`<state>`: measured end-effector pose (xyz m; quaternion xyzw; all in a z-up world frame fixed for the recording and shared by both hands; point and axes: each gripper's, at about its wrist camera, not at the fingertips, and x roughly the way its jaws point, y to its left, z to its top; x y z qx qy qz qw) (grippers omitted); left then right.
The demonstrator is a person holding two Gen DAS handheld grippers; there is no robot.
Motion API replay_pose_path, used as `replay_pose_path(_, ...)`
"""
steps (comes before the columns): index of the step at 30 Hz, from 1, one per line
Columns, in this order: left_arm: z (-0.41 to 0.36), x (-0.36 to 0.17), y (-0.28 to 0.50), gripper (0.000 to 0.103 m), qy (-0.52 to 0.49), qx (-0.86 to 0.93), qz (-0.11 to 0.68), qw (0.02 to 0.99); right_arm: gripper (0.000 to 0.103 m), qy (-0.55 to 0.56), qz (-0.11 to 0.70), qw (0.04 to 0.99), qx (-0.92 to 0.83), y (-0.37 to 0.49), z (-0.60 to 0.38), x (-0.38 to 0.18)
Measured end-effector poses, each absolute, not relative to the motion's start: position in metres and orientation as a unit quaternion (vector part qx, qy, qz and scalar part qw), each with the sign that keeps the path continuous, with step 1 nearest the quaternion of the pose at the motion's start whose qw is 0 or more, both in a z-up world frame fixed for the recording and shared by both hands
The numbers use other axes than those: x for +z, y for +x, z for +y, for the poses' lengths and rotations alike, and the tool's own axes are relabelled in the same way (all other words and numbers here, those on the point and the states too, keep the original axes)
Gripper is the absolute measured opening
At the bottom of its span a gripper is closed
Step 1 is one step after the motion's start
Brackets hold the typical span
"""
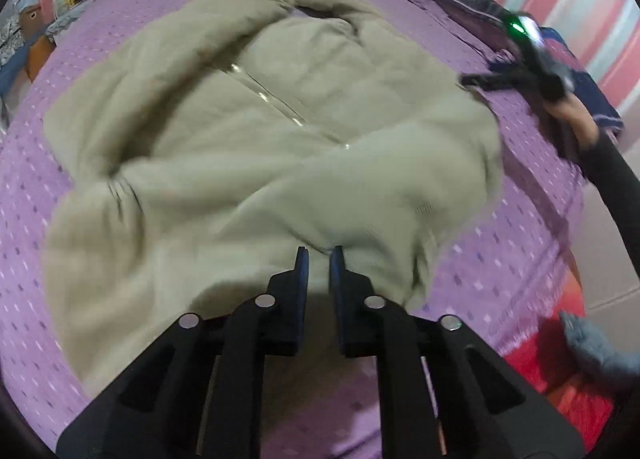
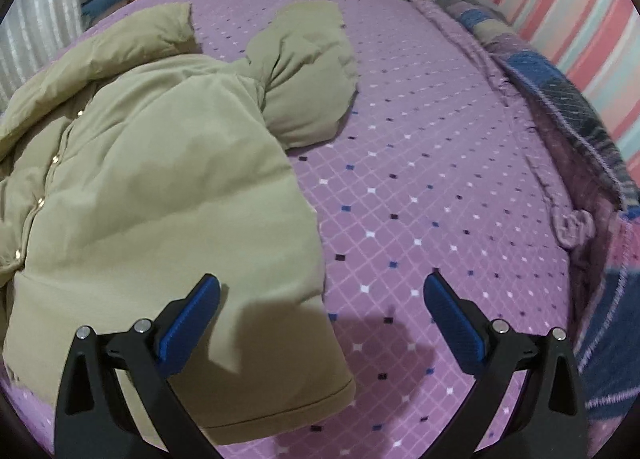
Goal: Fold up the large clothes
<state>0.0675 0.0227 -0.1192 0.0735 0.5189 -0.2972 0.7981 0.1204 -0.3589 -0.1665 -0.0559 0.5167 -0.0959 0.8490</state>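
1. Two wrist views are available; we take the left one first. The beige padded jacket (image 1: 256, 147) lies spread on the purple bedspread (image 1: 480, 251), front side up, with a line of snap buttons (image 1: 264, 95) running down its middle and the collar at the far end.
2. In this view the left gripper (image 1: 319, 255) has its jaws drawn almost together over the jacket's near edge. A ridge of fabric rises just beyond the tips. The picture is blurred, and we cannot tell whether any cloth is caught between the pads.
3. The right gripper (image 1: 472, 81) appears at the far right, carried by a hand (image 1: 576, 115) in a dark sleeve (image 1: 616, 187), near the jacket's right edge but not clearly touching it.
4. We judge the jacket to be light for its bulk, soft and springy. The filling will push a fold open again, and the smooth shell may slip from a shallow pinch. We advise taking hold at a hem, cuff or seam, where the cloth is thin and firm enough to clamp.
5. In the right wrist view, the jacket (image 2: 152, 187) fills the left half of the picture, with one sleeve (image 2: 308, 71) bunched and lying out to the right on the bedspread (image 2: 440, 179).
6. The right gripper (image 2: 320, 307) stands with jaws spread wide and empty. Its left pad is over the jacket's near corner, its right pad over bare bedspread, so the hem edge (image 2: 316, 403) lies between and below the pads.
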Motion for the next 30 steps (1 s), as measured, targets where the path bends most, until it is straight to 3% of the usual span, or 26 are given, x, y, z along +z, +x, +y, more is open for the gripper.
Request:
replay_pose_path(1,0.025,-0.116,0.059,0.019,0.07,-0.293,0.514,0.803,0.101,-0.056,0.519,0.849,-0.084,0.123,-0.361,-0.169)
replay_pose_path(3,0.035,-0.104,0.046,0.059,0.063,-0.259,0.499,0.825,0.101,-0.056,0.522,0.848,-0.071,0.129,-0.367,-0.172)
replay_pose_path(5,0.057,-0.09,0.043,0.073,0.044,-0.221,0.479,0.848,0.101,-0.043,0.525,0.848,-0.051,0.136,-0.373,-0.175)
replay_pose_path(9,0.107,-0.072,0.061,0.087,0.012,-0.134,0.468,0.874,0.101,-0.001,0.525,0.851,-0.008,0.143,-0.379,-0.179)
replay_pose_path(13,0.14,-0.095,0.103,0.09,0.001,-0.107,0.518,0.849,0.101,0.03,0.543,0.839,0.022,0.153,-0.379,-0.199)
replay_pose_path(17,0.133,-0.137,0.123,0.089,0.029,-0.112,0.568,0.815,0.101,0.088,0.562,0.821,0.053,0.158,-0.381,-0.219)
replay_pose_path(21,0.116,-0.173,0.121,0.067,0.072,-0.114,0.592,0.794,0.1,0.138,0.566,0.806,0.107,0.153,-0.373,-0.231)
replay_pose_path(22,0.113,-0.174,0.119,0.061,0.071,-0.118,0.591,0.795,0.094,0.123,0.563,0.81,0.105,0.15,-0.366,-0.231)
replay_pose_path(24,0.114,-0.174,0.117,0.039,0.058,-0.113,0.589,0.798,0.081,0.112,0.552,0.821,0.096,0.144,-0.357,-0.227)
replay_pose_path(26,0.12,-0.17,0.119,0.024,0.04,-0.105,0.587,0.802,0.049,0.105,0.539,0.832,0.083,0.138,-0.349,-0.22)
replay_pose_path(28,0.124,-0.164,0.121,0.017,0.031,-0.098,0.58,0.808,0.03,0.089,0.521,0.847,0.06,0.126,-0.336,-0.207)
replay_pose_path(30,0.123,-0.157,0.122,0.013,0.042,-0.093,0.572,0.814,0.021,0.082,0.508,0.856,0.045,0.11,-0.323,-0.193)
